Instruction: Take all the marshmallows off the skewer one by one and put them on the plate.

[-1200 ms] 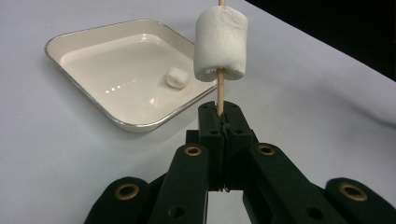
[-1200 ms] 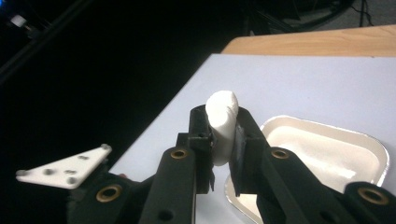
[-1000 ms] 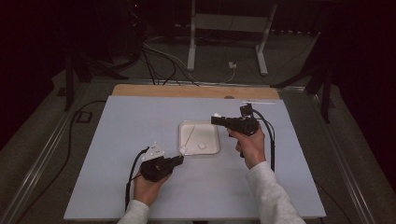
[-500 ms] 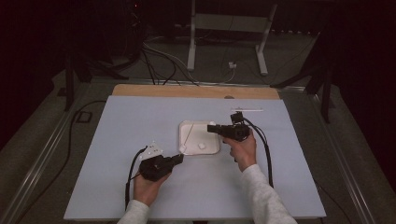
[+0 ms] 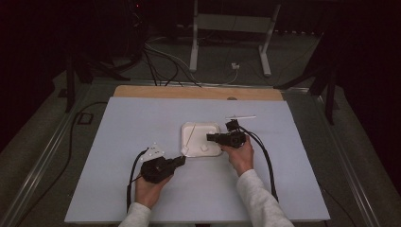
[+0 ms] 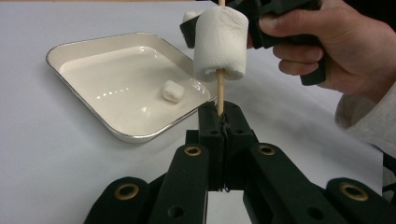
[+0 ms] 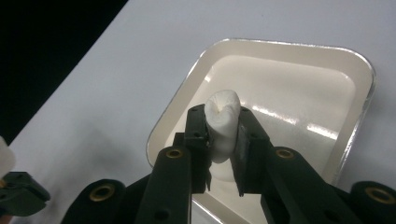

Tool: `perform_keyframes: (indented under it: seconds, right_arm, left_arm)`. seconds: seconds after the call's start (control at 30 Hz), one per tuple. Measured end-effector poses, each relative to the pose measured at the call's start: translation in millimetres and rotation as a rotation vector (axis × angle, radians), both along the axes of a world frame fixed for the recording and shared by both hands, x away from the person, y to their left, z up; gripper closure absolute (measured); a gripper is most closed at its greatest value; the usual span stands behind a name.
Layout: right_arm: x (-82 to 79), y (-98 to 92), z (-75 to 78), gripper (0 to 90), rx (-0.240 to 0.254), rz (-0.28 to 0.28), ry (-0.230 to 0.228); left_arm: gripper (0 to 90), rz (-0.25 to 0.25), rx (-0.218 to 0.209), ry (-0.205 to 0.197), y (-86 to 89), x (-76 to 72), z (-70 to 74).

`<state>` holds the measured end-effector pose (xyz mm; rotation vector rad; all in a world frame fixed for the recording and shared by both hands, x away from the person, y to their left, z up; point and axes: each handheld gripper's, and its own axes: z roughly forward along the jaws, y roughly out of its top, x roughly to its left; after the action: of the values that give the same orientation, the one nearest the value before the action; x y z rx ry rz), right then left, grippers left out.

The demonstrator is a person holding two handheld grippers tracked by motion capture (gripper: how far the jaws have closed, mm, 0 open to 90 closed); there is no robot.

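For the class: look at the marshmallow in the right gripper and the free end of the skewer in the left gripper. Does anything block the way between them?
Nothing visible does. The right gripper pinches a marshmallow above the tray; the skewer already carries one marshmallow lower down.

There were three marshmallows: one threaded on the skewer [image 6: 220,93] as the skewered marshmallow [image 6: 220,44], one loose marshmallow [image 6: 172,91] lying in the tray [image 6: 84,49], and one pinched marshmallow [image 7: 223,123] between black jaws over that tray. One wooden skewer was visible, and one white tray. Two grippers were counted, the left gripper [image 5: 179,161] and the right gripper [image 5: 210,137], each in one of two hands.
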<state>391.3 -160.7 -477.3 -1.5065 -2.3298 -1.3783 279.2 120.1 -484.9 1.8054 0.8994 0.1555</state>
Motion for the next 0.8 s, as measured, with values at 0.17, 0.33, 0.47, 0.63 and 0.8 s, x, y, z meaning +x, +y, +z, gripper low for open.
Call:
perform_keyframes:
  seconds: [0.17,0.33,0.47,0.63,0.8]
  right_arm:
    - [0.6,4.8,-6.3,77.5,-0.039,0.002,0.008]
    - [0.7,7.6,-11.7,71.9,-0.065,0.003,0.017]
    - [1.2,8.1,-14.1,59.4,-0.073,-0.004,0.021]
    - [2.0,6.1,-13.3,39.8,-0.064,-0.028,0.035]
    - [-1.0,3.9,-7.5,24.5,-0.056,-0.049,0.000]
  left_arm:
    - [90.0,-0.001,-0.001,0.000,0.1,0.0,0.2]
    - [90.0,-0.001,-0.003,0.001,0.3,0.2,0.2]
    - [90.0,-0.001,-0.003,-0.001,0.4,0.2,0.4]
    - [90.0,0.003,-0.003,-0.001,0.7,0.2,0.5]
    - [90.0,0.007,-0.005,0.002,1.2,0.6,0.4]
